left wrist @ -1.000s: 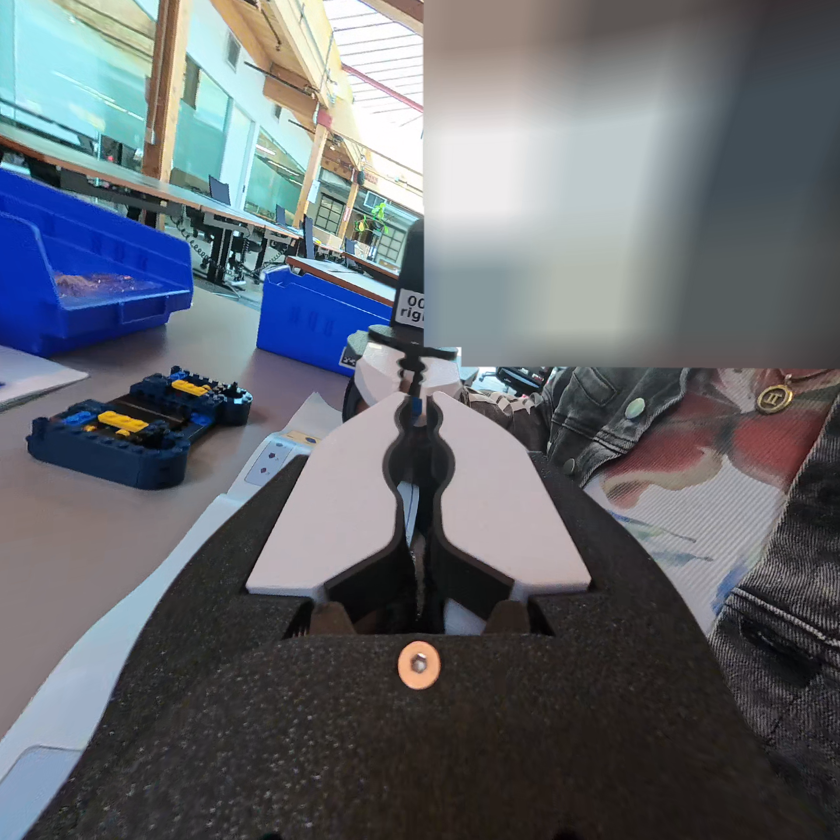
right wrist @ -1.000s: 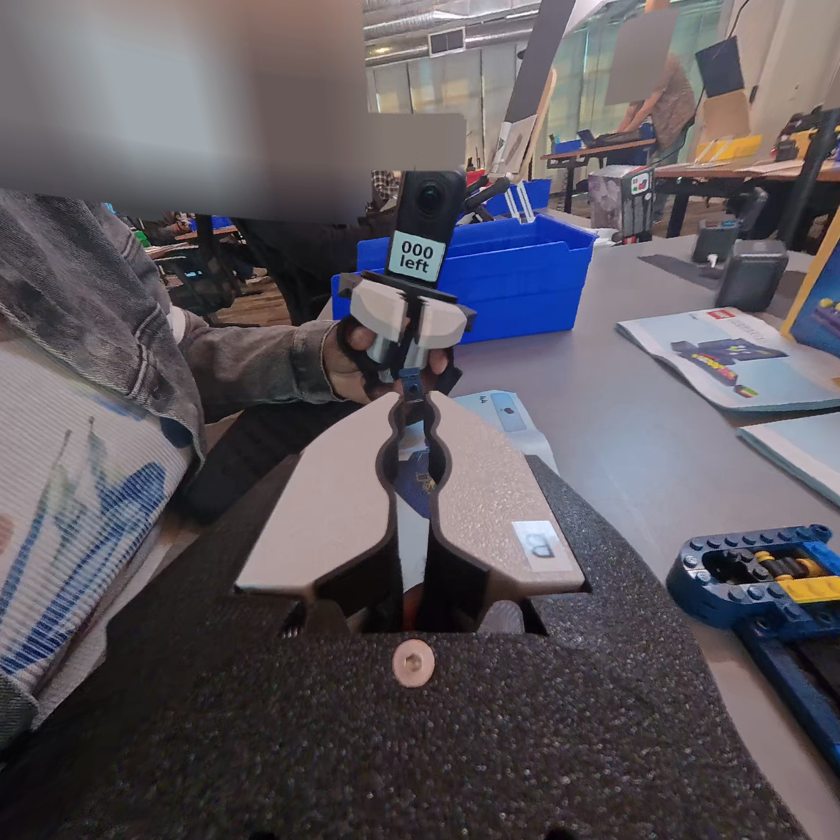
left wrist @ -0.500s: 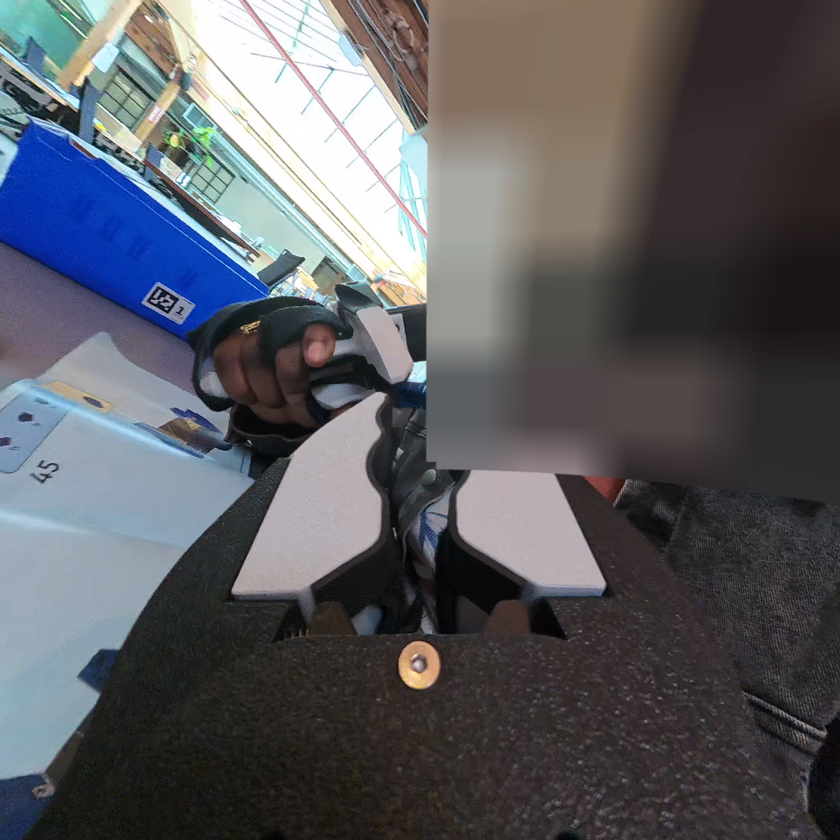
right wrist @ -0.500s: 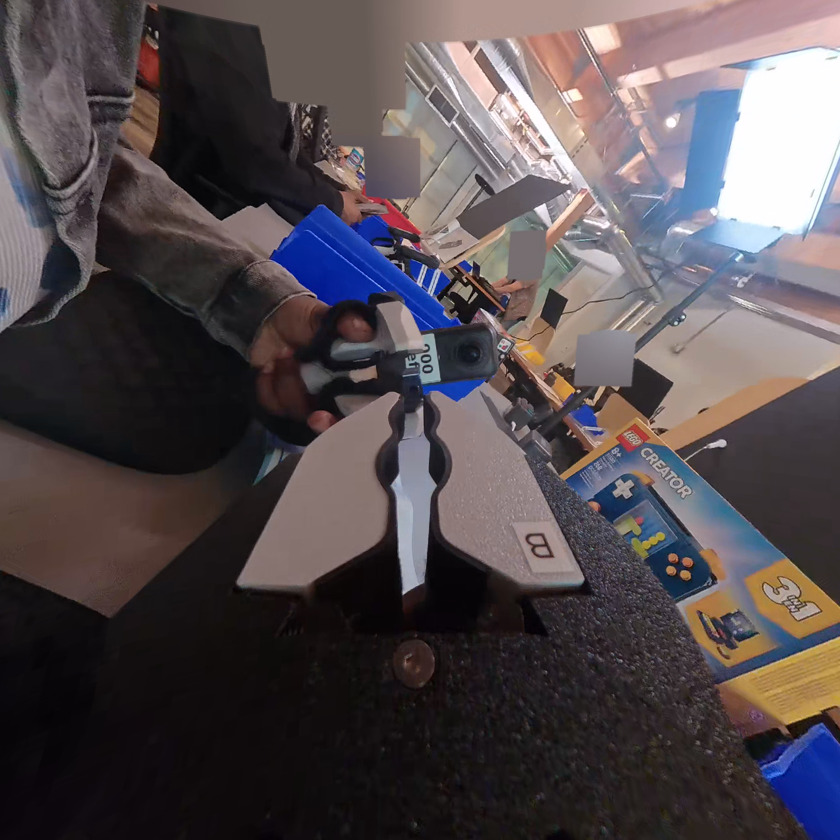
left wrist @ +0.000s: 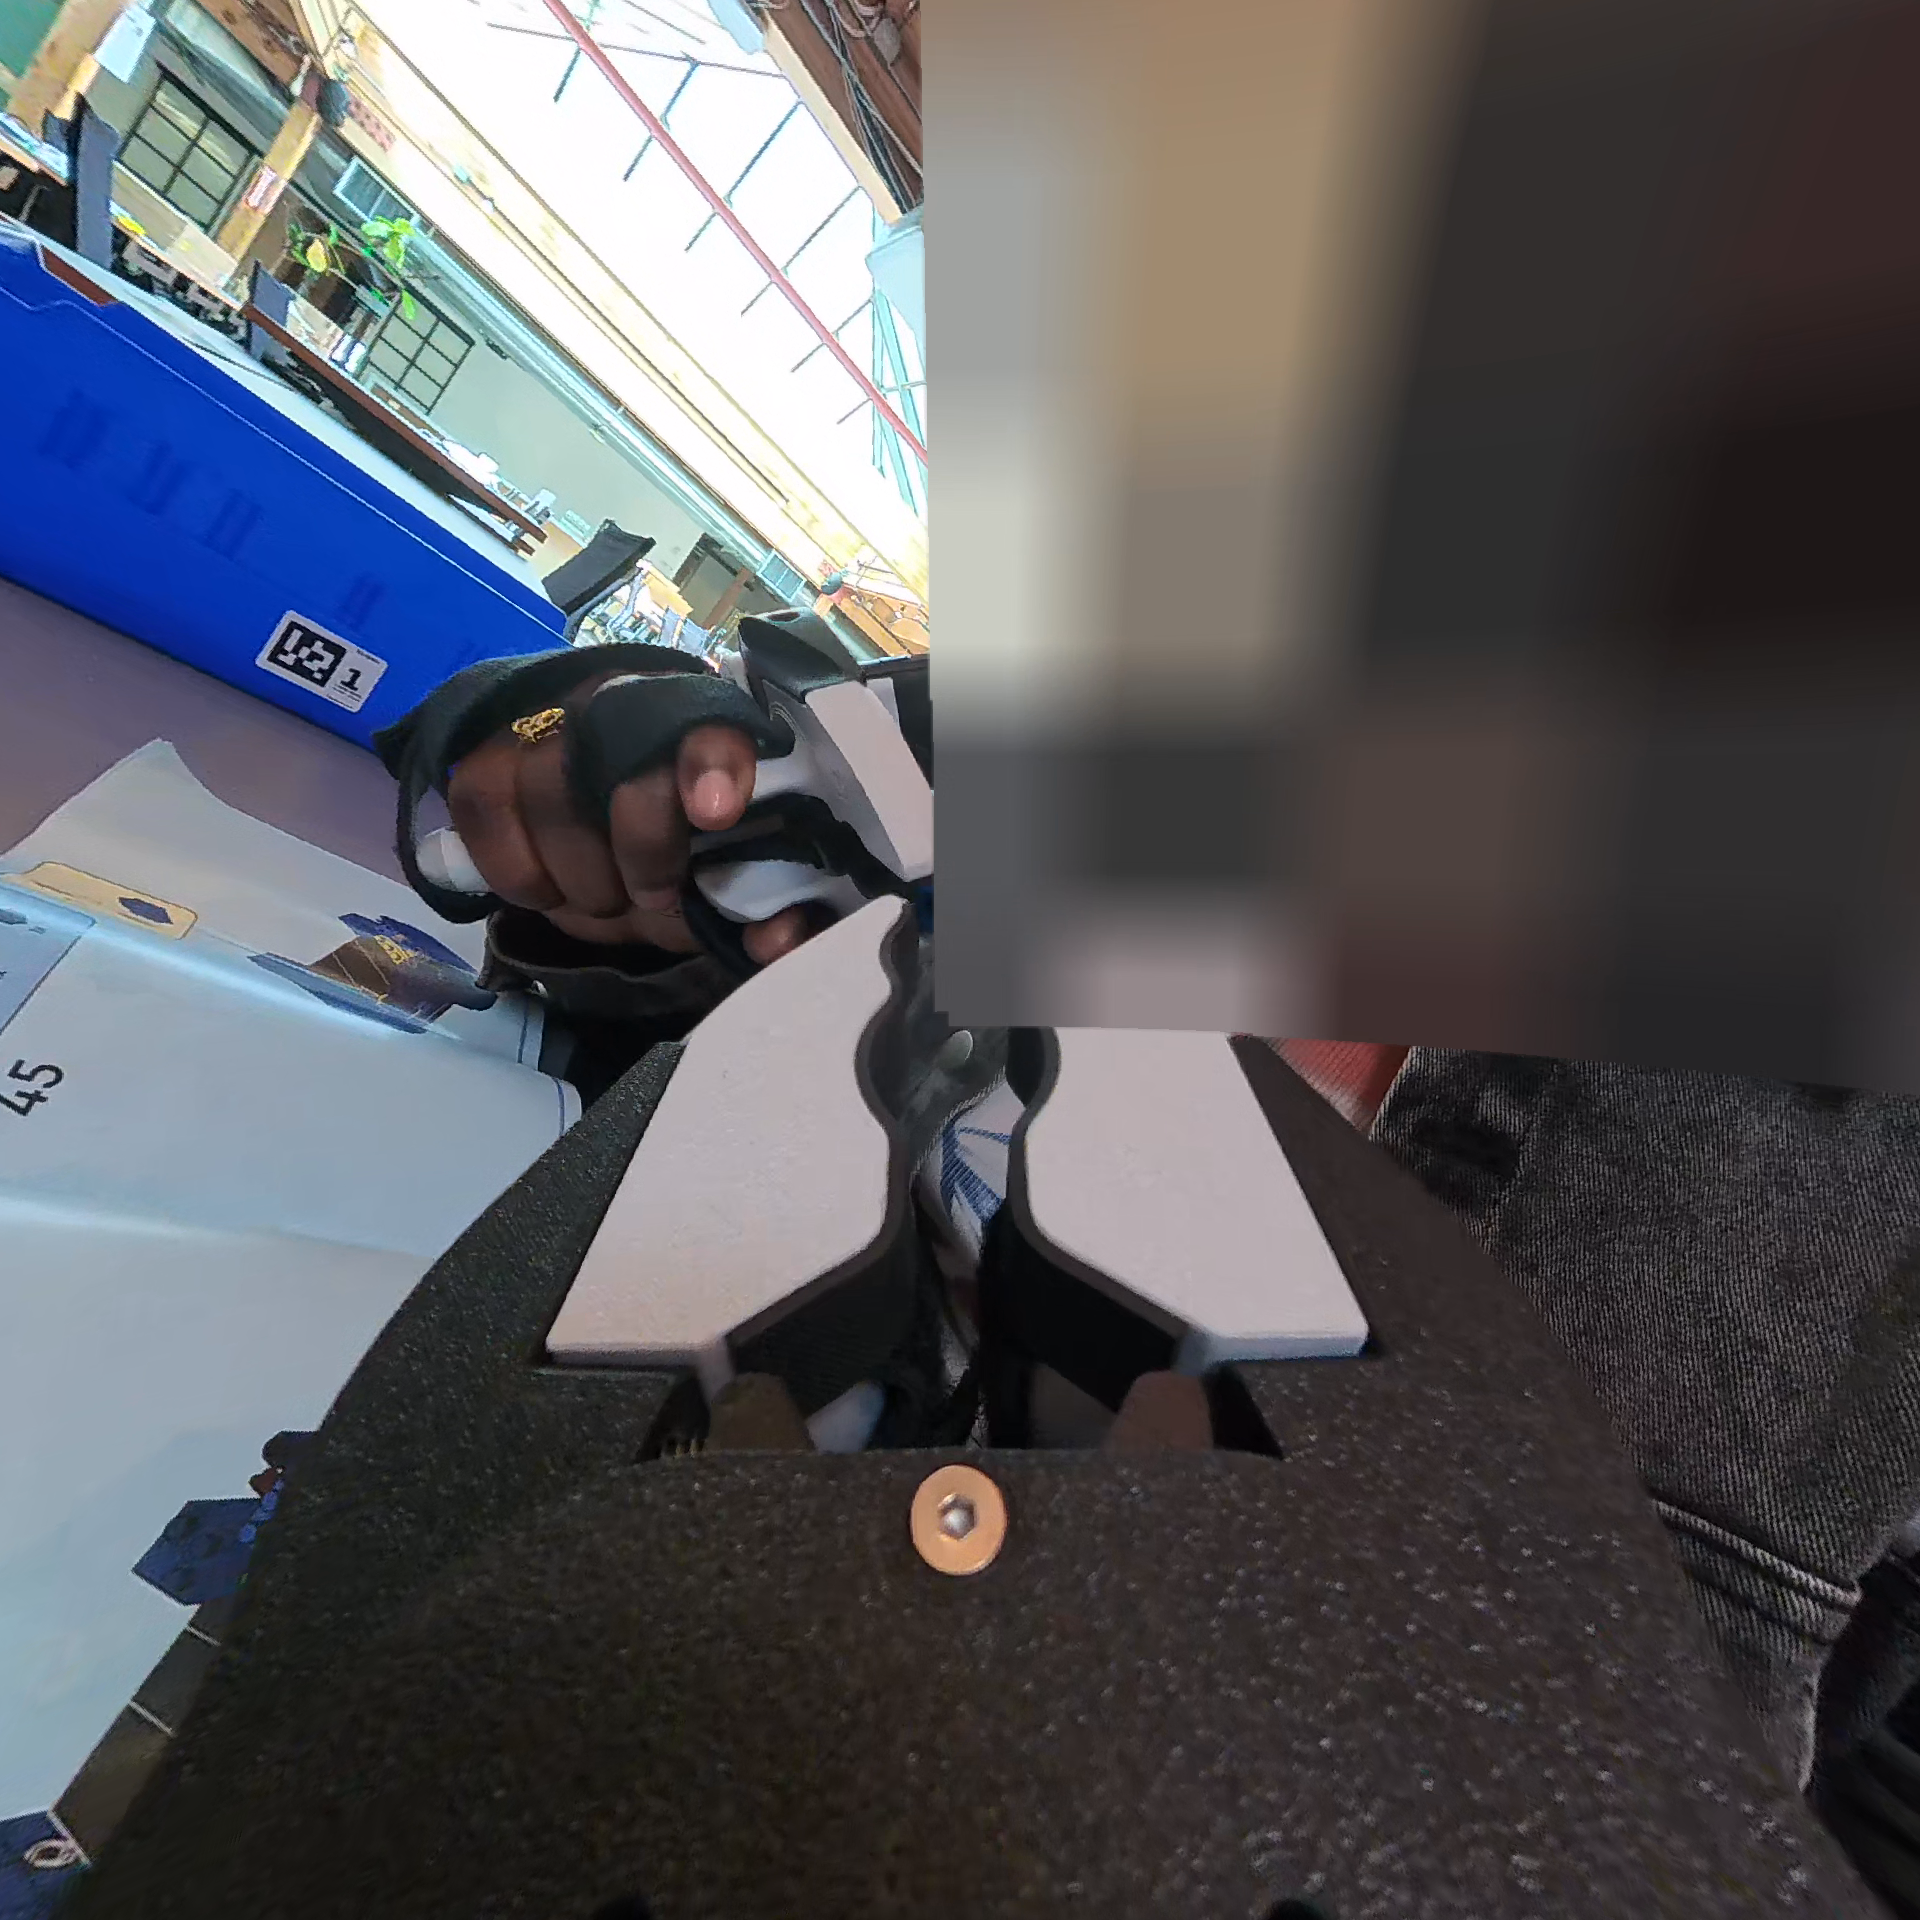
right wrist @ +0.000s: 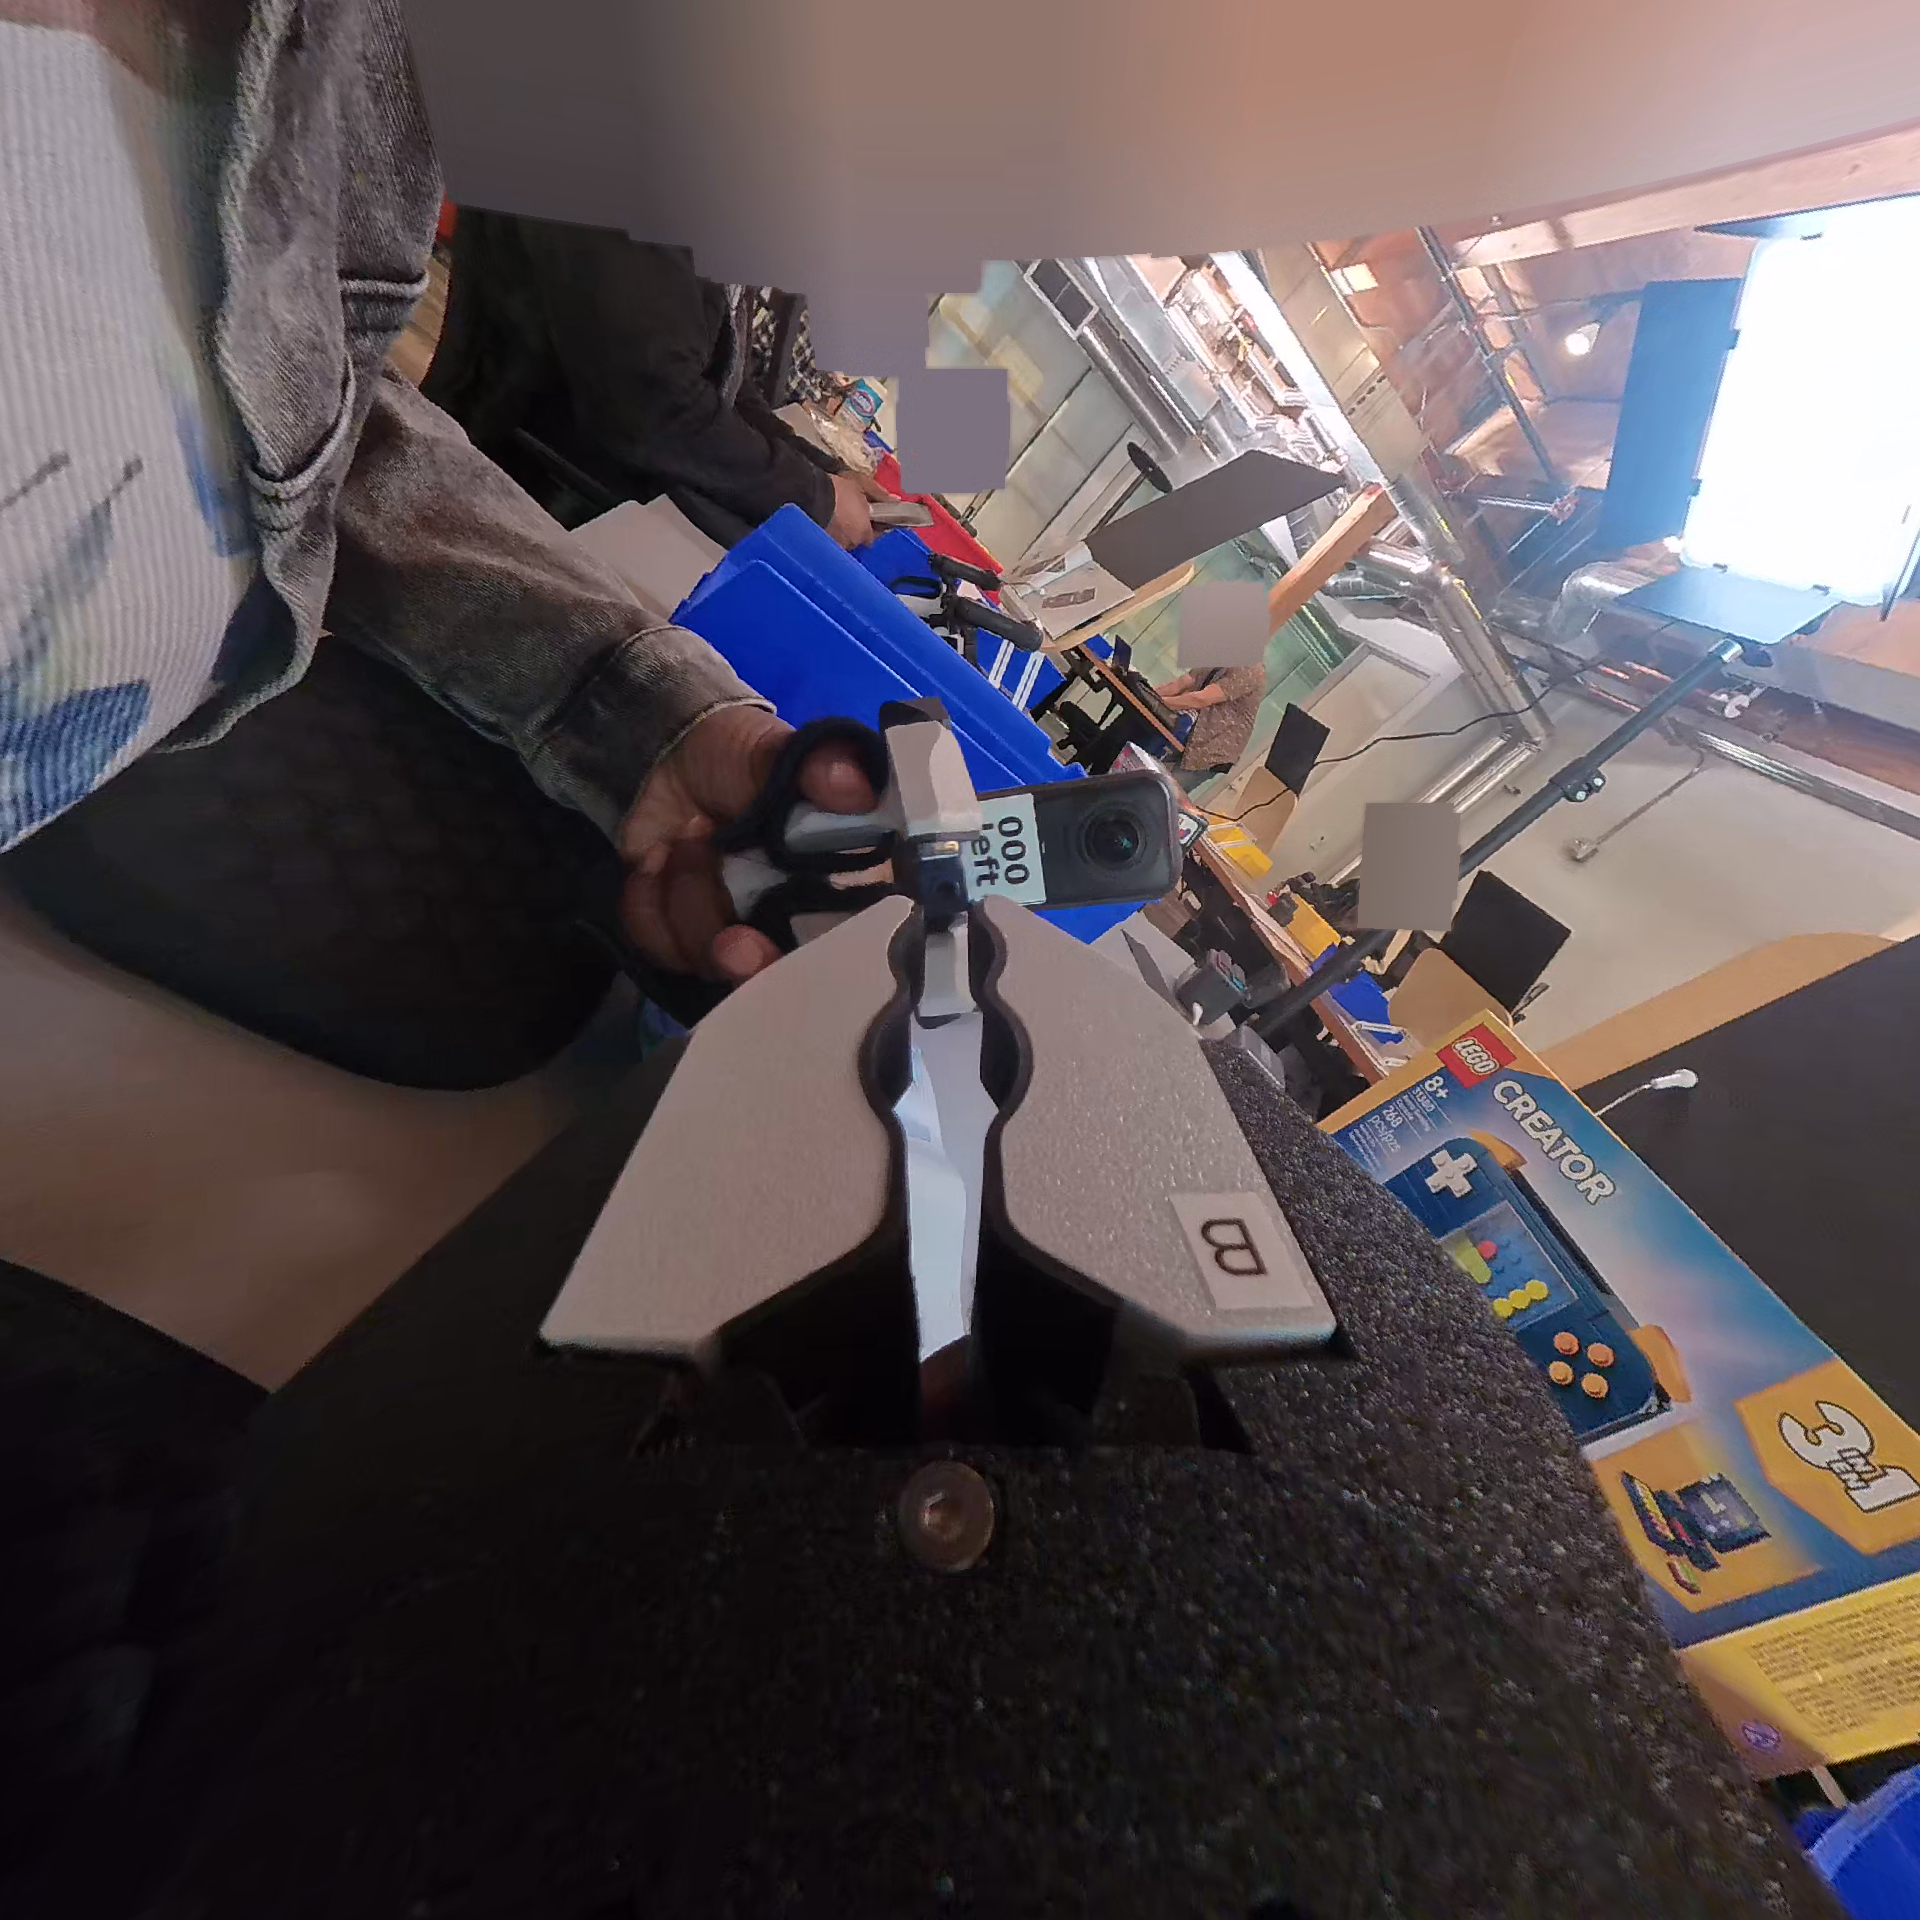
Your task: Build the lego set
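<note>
My two grippers meet tip to tip in the air, close to the person's body. In the right wrist view my right gripper (right wrist: 938,914) is shut on a small dark blue brick piece (right wrist: 940,891). The left gripper (right wrist: 938,883) faces it, rolled a quarter turn, with one finger (right wrist: 920,769) above the piece and one below, both closed on it. In the left wrist view my left gripper (left wrist: 920,920) shows one fingertip (left wrist: 831,966). The other is hidden by a blurred patch. A sliver of the blue piece (left wrist: 920,909) shows at the tip. The right gripper (left wrist: 831,790) sits just beyond, in a gloved hand (left wrist: 582,810).
An open instruction booklet (left wrist: 208,1091) lies on the grey table (left wrist: 62,665) beside a blue bin (left wrist: 156,488). A brick-set box (right wrist: 1558,1247) stands at the right, with more blue bins (right wrist: 831,644) behind. The person's jacket (left wrist: 1662,1299) is close. Other people sit at far tables. My two grippers' fingertips are within a few centimetres of each other.
Both grippers rose off the table and rolled, so both views now tilt. The left fingers stand a little wider apart than a second ago. The blue piece stays between both pairs of tips.
</note>
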Demonstrator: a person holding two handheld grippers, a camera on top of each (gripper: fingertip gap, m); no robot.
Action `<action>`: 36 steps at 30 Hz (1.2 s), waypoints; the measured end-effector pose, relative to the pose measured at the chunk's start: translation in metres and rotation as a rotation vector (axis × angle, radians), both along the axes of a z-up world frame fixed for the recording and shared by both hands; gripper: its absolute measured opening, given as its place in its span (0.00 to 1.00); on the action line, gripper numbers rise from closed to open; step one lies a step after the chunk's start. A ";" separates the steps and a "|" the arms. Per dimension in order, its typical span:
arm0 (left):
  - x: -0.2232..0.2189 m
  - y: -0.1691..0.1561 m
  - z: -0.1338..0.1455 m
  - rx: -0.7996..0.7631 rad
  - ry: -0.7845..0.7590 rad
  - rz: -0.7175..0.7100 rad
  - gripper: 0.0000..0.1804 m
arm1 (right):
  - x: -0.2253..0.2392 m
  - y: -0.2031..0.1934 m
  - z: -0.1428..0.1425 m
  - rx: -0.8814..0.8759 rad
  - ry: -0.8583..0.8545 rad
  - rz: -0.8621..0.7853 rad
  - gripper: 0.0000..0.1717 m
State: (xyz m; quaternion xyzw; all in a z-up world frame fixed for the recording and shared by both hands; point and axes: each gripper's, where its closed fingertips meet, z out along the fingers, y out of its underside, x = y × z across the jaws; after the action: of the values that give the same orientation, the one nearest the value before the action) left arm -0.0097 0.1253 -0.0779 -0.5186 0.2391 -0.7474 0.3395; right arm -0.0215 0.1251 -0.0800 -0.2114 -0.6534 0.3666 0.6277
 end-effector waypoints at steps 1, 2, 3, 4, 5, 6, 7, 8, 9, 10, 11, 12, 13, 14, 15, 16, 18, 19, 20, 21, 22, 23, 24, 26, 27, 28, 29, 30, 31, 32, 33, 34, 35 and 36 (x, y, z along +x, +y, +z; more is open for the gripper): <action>0.000 -0.001 -0.001 0.000 0.003 -0.005 0.07 | 0.000 -0.001 0.000 0.000 -0.003 0.004 0.04; 0.000 -0.001 -0.001 -0.001 0.006 -0.012 0.07 | 0.000 -0.001 -0.001 0.001 -0.007 0.008 0.04; 0.000 -0.002 -0.002 -0.003 0.010 -0.018 0.07 | 0.000 -0.002 -0.002 0.003 -0.011 0.011 0.04; 0.000 -0.003 -0.002 -0.003 0.014 -0.026 0.07 | 0.000 -0.003 -0.002 0.003 -0.015 0.017 0.04; 0.000 -0.004 -0.003 0.000 0.020 -0.037 0.07 | 0.000 -0.005 -0.003 -0.003 -0.020 0.029 0.04; 0.001 -0.006 -0.003 0.004 0.026 -0.048 0.07 | 0.000 -0.006 -0.003 -0.015 -0.026 0.047 0.04; 0.002 -0.008 -0.004 0.007 0.034 -0.055 0.07 | 0.001 -0.008 -0.004 -0.027 -0.033 0.063 0.04; 0.002 -0.008 -0.005 0.008 0.042 -0.058 0.07 | 0.001 -0.008 -0.005 -0.033 -0.039 0.072 0.04; 0.002 -0.009 -0.006 0.006 0.047 -0.062 0.07 | 0.002 -0.008 -0.005 -0.033 -0.043 0.076 0.04; 0.002 -0.009 -0.006 0.003 0.048 -0.063 0.07 | 0.001 -0.009 -0.006 -0.031 -0.045 0.075 0.04; 0.002 -0.009 -0.007 0.000 0.052 -0.067 0.07 | 0.001 -0.009 -0.006 -0.030 -0.048 0.078 0.04; 0.002 -0.009 -0.007 0.000 0.056 -0.070 0.07 | 0.001 -0.010 -0.007 -0.030 -0.051 0.081 0.04; 0.002 -0.010 -0.008 0.001 0.062 -0.076 0.07 | 0.001 -0.010 -0.007 -0.030 -0.053 0.088 0.04; 0.002 -0.012 -0.008 0.003 0.068 -0.086 0.07 | 0.002 -0.012 -0.008 -0.031 -0.055 0.097 0.04; 0.003 -0.013 -0.009 0.003 0.073 -0.092 0.07 | 0.002 -0.013 -0.008 -0.031 -0.057 0.102 0.04; 0.002 -0.013 -0.009 0.003 0.075 -0.092 0.07 | 0.002 -0.013 -0.008 -0.030 -0.058 0.100 0.04; 0.002 -0.013 -0.010 -0.001 0.079 -0.095 0.07 | 0.001 -0.013 -0.009 -0.028 -0.061 0.101 0.04; 0.002 -0.013 -0.010 0.000 0.083 -0.097 0.07 | 0.002 -0.013 -0.009 -0.029 -0.063 0.104 0.04; 0.002 -0.014 -0.010 0.001 0.088 -0.098 0.07 | 0.002 -0.013 -0.009 -0.030 -0.066 0.108 0.04; 0.002 -0.013 -0.010 0.001 0.090 -0.096 0.07 | 0.002 -0.013 -0.010 -0.035 -0.067 0.108 0.04; 0.002 -0.012 -0.010 0.001 0.089 -0.083 0.07 | 0.001 -0.011 -0.009 -0.045 -0.068 0.103 0.04; 0.001 -0.009 -0.010 -0.003 0.087 -0.065 0.07 | 0.001 -0.008 -0.009 -0.059 -0.071 0.096 0.04; 0.000 -0.007 -0.009 -0.007 0.080 -0.054 0.07 | 0.001 -0.007 -0.009 -0.074 -0.073 0.097 0.06; -0.005 -0.003 -0.007 -0.013 0.062 -0.024 0.07 | 0.003 -0.006 -0.002 -0.104 -0.039 0.101 0.11; -0.005 -0.003 -0.008 -0.012 0.073 -0.019 0.07 | 0.003 -0.005 -0.001 -0.109 -0.035 0.099 0.12; -0.005 -0.003 -0.009 -0.007 0.085 -0.017 0.07 | 0.002 -0.005 -0.002 -0.102 -0.041 0.093 0.12; -0.003 -0.004 -0.010 -0.002 0.096 -0.020 0.07 | 0.001 -0.006 -0.005 -0.086 -0.050 0.087 0.13; -0.002 -0.005 -0.011 -0.002 0.106 -0.025 0.06 | -0.001 -0.007 -0.007 -0.068 -0.059 0.080 0.13; -0.001 -0.005 -0.012 -0.005 0.113 -0.026 0.06 | -0.002 -0.008 -0.009 -0.054 -0.066 0.077 0.12; -0.001 -0.004 -0.012 -0.008 0.115 -0.027 0.06 | -0.002 -0.009 -0.010 -0.043 -0.068 0.074 0.09; 0.000 -0.004 -0.013 -0.010 0.120 -0.026 0.06 | -0.003 -0.006 -0.009 -0.038 -0.062 0.054 0.05; 0.000 -0.003 -0.014 -0.011 0.123 -0.020 0.06 | -0.003 -0.005 -0.010 -0.029 -0.067 0.048 0.05; 0.000 -0.003 -0.014 -0.010 0.125 -0.016 0.06 | -0.003 -0.005 -0.010 -0.028 -0.070 0.046 0.05; 0.000 -0.003 -0.013 -0.007 0.124 -0.016 0.06 | -0.003 -0.005 -0.010 -0.028 -0.070 0.048 0.05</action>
State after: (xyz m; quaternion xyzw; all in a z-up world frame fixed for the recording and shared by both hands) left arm -0.0098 0.1220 -0.0913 -0.5633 0.2614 -0.7171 0.3163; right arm -0.0245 0.1201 -0.0897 -0.2173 -0.6745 0.3831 0.5924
